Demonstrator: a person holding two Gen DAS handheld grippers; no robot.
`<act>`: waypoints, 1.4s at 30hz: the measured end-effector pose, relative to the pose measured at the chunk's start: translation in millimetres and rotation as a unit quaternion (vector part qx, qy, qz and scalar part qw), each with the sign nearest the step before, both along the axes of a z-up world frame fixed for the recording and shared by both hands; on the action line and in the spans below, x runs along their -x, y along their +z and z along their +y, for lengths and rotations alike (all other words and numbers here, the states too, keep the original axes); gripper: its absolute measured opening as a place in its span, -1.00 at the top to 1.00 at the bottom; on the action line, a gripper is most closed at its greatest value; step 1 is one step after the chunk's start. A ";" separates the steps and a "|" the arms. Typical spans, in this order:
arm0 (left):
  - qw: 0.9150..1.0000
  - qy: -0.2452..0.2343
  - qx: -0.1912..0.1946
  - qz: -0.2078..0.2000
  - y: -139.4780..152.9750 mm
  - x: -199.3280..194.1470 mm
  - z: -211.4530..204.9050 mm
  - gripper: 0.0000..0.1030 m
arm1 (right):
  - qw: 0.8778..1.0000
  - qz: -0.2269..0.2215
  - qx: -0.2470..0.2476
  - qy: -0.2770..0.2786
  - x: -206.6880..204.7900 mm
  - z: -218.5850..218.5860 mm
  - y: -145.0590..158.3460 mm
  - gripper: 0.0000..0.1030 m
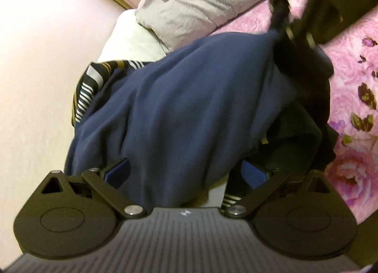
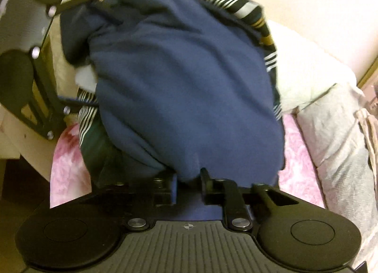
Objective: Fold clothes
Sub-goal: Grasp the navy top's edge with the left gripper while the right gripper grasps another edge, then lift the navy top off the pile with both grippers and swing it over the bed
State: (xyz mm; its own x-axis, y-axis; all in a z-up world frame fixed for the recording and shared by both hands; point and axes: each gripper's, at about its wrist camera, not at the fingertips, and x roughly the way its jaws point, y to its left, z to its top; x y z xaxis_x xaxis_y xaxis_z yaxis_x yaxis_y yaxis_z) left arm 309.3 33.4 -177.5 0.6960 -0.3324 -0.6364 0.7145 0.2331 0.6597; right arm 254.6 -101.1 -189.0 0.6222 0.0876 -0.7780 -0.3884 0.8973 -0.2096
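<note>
A navy blue garment (image 1: 179,98) hangs bunched in the air between my two grippers, above a pink floral bed. My left gripper (image 1: 186,171) is open, jaws wide apart, with the lower fold of the cloth sagging between its blue pads (image 1: 118,171). In the right wrist view the same navy garment (image 2: 184,79) fills the middle, and my right gripper (image 2: 190,181) is shut on its near edge. The right gripper (image 1: 283,32) also shows blurred at the cloth's far corner. A navy, white and gold striped garment (image 1: 87,88) lies behind and under the navy one.
The pink floral bedspread (image 1: 354,88) runs along the right. A grey blanket (image 1: 189,8) and a white pillow (image 1: 127,36) sit at the bed's head by a cream wall (image 1: 35,60). A dark garment (image 1: 297,131) lies under the navy cloth. Wooden furniture (image 2: 21,136) stands at the left.
</note>
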 end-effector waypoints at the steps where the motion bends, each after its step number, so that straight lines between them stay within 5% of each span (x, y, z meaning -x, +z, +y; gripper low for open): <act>1: 1.000 0.000 0.001 -0.005 0.9 -0.3 0.0 -0.92 | 1.000 -0.008 -0.006 -0.007 -1.0 -5.7 9.1 0.78; 5: 1.000 0.006 0.016 -0.021 8.1 -4.3 -1.2 -0.88 | 0.998 -0.047 -0.021 -0.045 -1.6 -29.7 48.6 0.79; 8: 1.000 0.002 0.015 -0.024 12.5 -6.0 -2.3 -0.57 | 0.996 -0.057 -0.023 -0.060 -2.0 -38.5 66.4 0.79; 13: 1.000 -0.018 -0.009 -0.023 17.6 2.9 -0.5 0.79 | 0.996 -0.046 -0.029 -0.064 0.2 -29.8 60.7 0.79; 24: 0.995 -0.046 0.053 -0.069 98.6 53.5 -17.2 0.89 | 0.986 -0.130 -0.043 -0.091 64.4 -66.6 113.7 0.97; 29: 0.992 -0.087 0.059 -0.073 125.7 127.1 -54.2 0.89 | 0.978 -0.166 -0.042 -0.122 134.8 -109.7 140.7 0.97; 37: 0.984 -0.165 0.067 0.024 106.6 309.5 -138.0 0.89 | 0.968 -0.164 -0.013 -0.190 304.3 -196.7 148.2 0.97; 42: 0.963 -0.223 0.062 0.136 61.5 416.0 -192.6 0.89 | 0.962 -0.098 0.019 -0.255 425.4 -243.8 116.6 0.97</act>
State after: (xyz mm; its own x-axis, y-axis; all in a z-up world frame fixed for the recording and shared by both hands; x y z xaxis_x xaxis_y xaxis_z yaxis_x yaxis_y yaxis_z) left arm -106.7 -159.2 -116.0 0.2805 -0.6447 -0.7111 0.9040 -0.0716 0.4215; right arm -170.7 -344.9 -72.5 0.7124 -0.2936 -0.6374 0.1502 0.9510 -0.2702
